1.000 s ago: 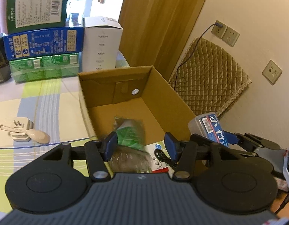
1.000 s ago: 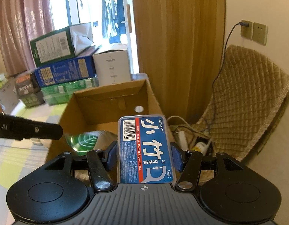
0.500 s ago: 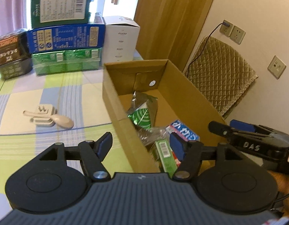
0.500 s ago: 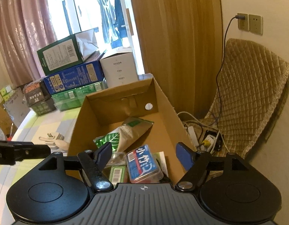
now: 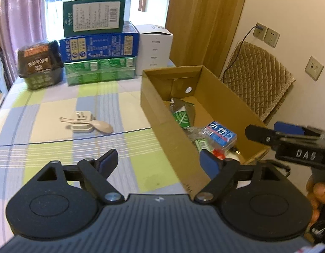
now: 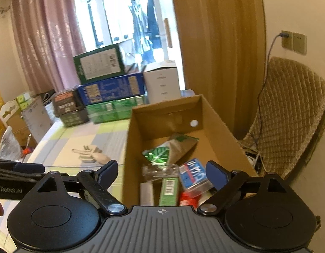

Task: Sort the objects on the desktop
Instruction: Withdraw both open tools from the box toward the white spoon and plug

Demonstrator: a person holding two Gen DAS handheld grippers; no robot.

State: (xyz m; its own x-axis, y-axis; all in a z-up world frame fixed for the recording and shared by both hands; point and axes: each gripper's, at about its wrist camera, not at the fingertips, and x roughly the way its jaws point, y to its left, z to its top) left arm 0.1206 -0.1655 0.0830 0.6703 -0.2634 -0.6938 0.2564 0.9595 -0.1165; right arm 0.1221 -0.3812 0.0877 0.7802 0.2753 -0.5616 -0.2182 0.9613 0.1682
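**Two open grippers beside a partly filled carton**

Both grippers are empty, with their blue-padded fingers spread wide. The left gripper (image 5: pixel 159 161) hovers over the checked green, blue and cream worktop (image 5: pixel 46 109), straddling the near corner of the open brown cardboard box (image 5: pixel 223 103). The right gripper (image 6: pixel 161 174) hangs above the near end of the same box (image 6: pixel 219 122); its black body appears at the right edge of the left wrist view, held by a hand (image 5: pixel 316 196).

Inside the box lie a clear plastic case of dental floss picks with a blue and white label (image 6: pixel 193 174), a green leaf-printed foil pouch (image 6: pixel 168 149), a small green carton with a barcode (image 6: pixel 168 189) and a crumpled clear wrapper (image 6: pixel 158 169). The floss case rests near the box's front end, beside the green carton.

On the worktop left of the box, a cream plastic spoon (image 5: pixel 92 123) lies across a white plug adapter (image 5: pixel 82 122). Stacked green, blue and white cartons (image 5: pixel 99 46) stand along the far edge.
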